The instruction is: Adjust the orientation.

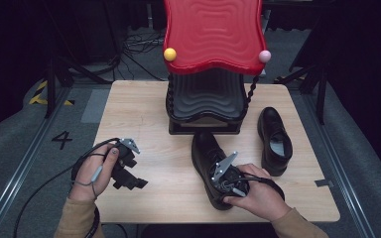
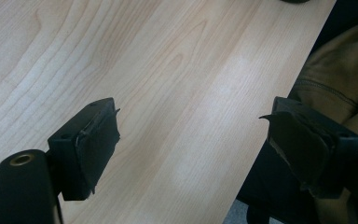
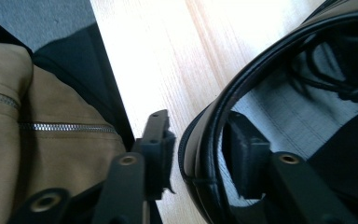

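A black leather shoe lies on the wooden table, toe pointing away from me. My right gripper sits at its heel. In the right gripper view the shoe's heel wall stands between the jaws of the right gripper, one jaw inside the shoe and one outside. A thin gap shows beside the outer pad, so the jaws are open. A second black shoe stands to the right. My left gripper rests at the table's left, open over bare wood.
A rack with a wavy red top shelf and a black lower shelf stands at the table's far middle. The table's near edge runs close to a tan jacket. Cables trail off the left edge.
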